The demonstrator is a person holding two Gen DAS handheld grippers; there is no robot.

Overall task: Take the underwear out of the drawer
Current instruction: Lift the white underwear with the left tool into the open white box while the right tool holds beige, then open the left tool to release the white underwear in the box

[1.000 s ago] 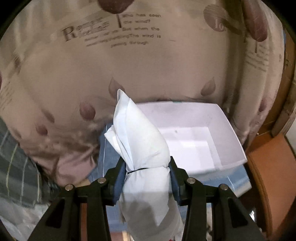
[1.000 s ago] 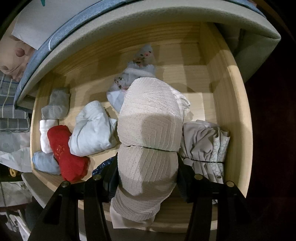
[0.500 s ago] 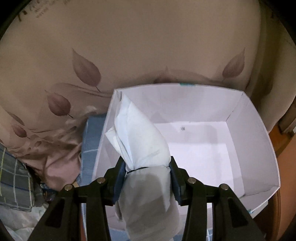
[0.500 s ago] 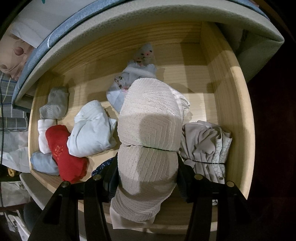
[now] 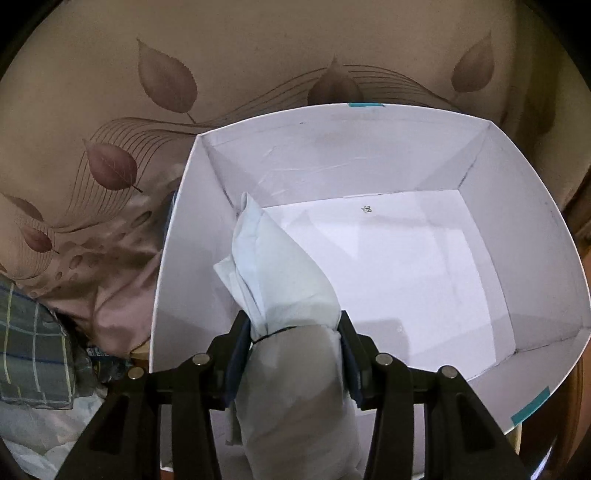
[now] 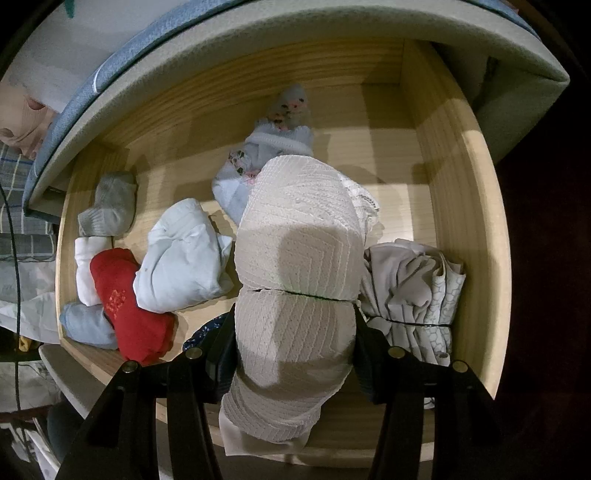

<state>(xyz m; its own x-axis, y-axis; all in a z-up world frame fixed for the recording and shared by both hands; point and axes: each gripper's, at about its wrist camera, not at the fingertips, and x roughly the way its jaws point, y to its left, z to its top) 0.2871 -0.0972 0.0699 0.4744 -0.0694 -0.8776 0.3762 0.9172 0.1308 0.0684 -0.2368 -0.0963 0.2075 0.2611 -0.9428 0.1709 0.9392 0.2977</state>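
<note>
Behind everything in the left view, a broad beige bedspread (image 5: 258, 66) printed with brown leaves, soft and rumpled at its lower left beside a grey plaid cloth (image 5: 33, 354). On it, a white cardboard box (image 5: 546, 258), smooth-walled, bare inside, with teal tape at the rim. Held over the box's near left corner, a pale blue underwear bundle (image 5: 284, 288), rolled and cinched by a thin dark band, pinched between the pads of the left gripper (image 5: 294, 350).

In the right view, an open wooden drawer (image 6: 469, 221) with pale grain, under a padded grey-and-blue edge (image 6: 258, 33). Clamped in the right gripper (image 6: 295, 354), a textured cream underwear roll (image 6: 299, 258) with a chevron weave, above the drawer's front and blocking its middle. Left behind on the drawer floor: a crumpled grey-white bundle (image 6: 413, 291) at right, a white roll (image 6: 184, 258), a red roll (image 6: 125, 306), a floral piece (image 6: 273, 147) at the back, a grey sock (image 6: 109, 210), a light blue piece (image 6: 85, 325).
</note>
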